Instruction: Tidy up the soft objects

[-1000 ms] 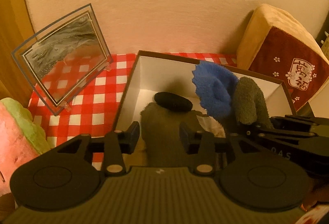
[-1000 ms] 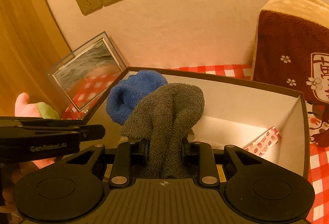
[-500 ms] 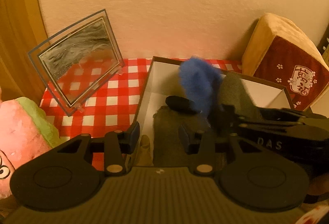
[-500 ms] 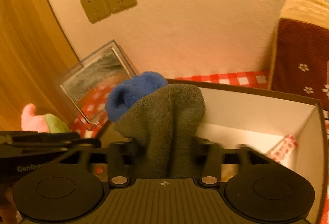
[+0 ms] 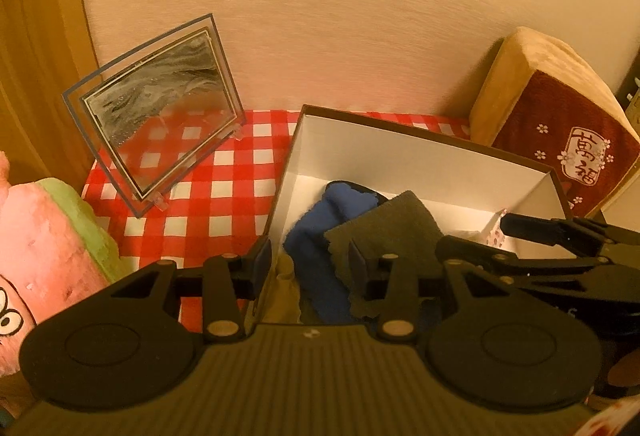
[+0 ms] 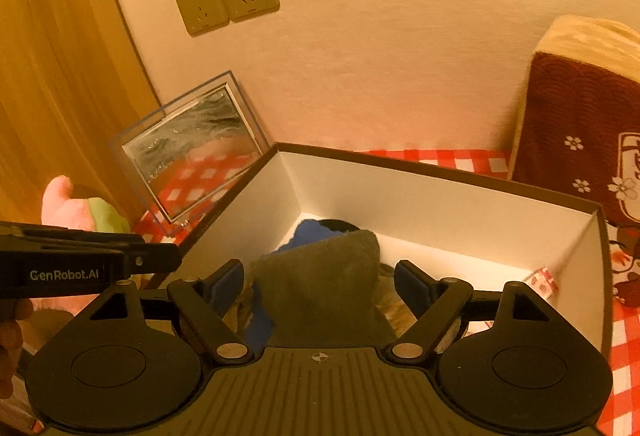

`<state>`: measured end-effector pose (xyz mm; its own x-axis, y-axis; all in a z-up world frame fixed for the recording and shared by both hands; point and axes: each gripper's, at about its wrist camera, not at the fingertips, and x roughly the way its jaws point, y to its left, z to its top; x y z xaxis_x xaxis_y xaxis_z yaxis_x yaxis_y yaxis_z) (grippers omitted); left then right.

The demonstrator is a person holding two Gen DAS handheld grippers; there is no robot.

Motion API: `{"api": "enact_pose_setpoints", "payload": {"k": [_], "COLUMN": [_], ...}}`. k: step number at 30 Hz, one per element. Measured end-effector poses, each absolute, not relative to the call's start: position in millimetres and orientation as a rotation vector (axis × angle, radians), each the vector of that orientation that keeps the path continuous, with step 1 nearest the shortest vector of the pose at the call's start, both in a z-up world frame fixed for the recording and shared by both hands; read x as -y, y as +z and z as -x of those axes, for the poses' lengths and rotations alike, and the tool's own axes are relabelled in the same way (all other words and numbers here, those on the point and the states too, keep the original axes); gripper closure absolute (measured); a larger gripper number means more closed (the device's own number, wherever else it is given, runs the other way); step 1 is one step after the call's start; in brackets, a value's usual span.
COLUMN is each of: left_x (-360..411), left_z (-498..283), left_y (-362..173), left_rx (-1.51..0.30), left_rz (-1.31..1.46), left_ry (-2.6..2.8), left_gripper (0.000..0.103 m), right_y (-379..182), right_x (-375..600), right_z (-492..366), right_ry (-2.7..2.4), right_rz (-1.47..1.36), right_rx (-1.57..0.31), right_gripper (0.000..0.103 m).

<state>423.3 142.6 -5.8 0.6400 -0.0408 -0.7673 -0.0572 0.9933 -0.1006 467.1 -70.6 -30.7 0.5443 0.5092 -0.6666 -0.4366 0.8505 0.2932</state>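
Note:
A grey towel (image 6: 324,288) and a blue towel (image 5: 324,236) lie folded together inside the open white box with a brown rim (image 6: 440,196), near its left end; the box also shows in the left wrist view (image 5: 400,164). The grey towel (image 5: 384,232) lies partly over the blue one (image 6: 308,232). My right gripper (image 6: 319,282) is open above the grey towel, its fingers apart and not touching it. My left gripper (image 5: 309,260) is open and empty over the box's near left wall. A dark object behind the towels is mostly hidden.
A clear picture frame (image 5: 160,112) leans on the red checked cloth (image 5: 224,192) left of the box. A pink and green plush (image 5: 44,244) lies at far left. A maroon and tan cushion (image 5: 560,132) stands at right. A small patterned packet (image 6: 542,282) lies in the box's right end.
My right gripper has opened and let go of the grey and blue towels, which dropped into the box. Both grippers have drawn back and up a little.

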Motion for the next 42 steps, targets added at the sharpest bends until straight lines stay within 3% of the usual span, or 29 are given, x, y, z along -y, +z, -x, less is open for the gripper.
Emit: {"api": "enact_pose_setpoints", "payload": {"k": [21,30,32,42], "left_x": [-125,-100,-93,-36], "left_z": [-373,-307,-288,-186], "left_y": [24,43,47,59], "left_rx": [-0.817,-0.766,-0.747,-0.702], "left_rz": [0.116,0.095,0.089,0.095], "left_ry": [-0.058,-0.045,-0.03,0.069], "left_gripper": [0.058,0.05,0.044,0.037], "right_y": [0,18,20,31], "right_x": [110,148,158,205], "right_z": [-413,-356,-343,-265], "right_ry": [0.482,0.49,0.503,0.566], "right_rz": [-0.113,-0.129,-0.133,-0.012], "right_rx": [-0.775,-0.735,-0.73,-0.692], "right_gripper": [0.021,0.021,0.021,0.021]}}
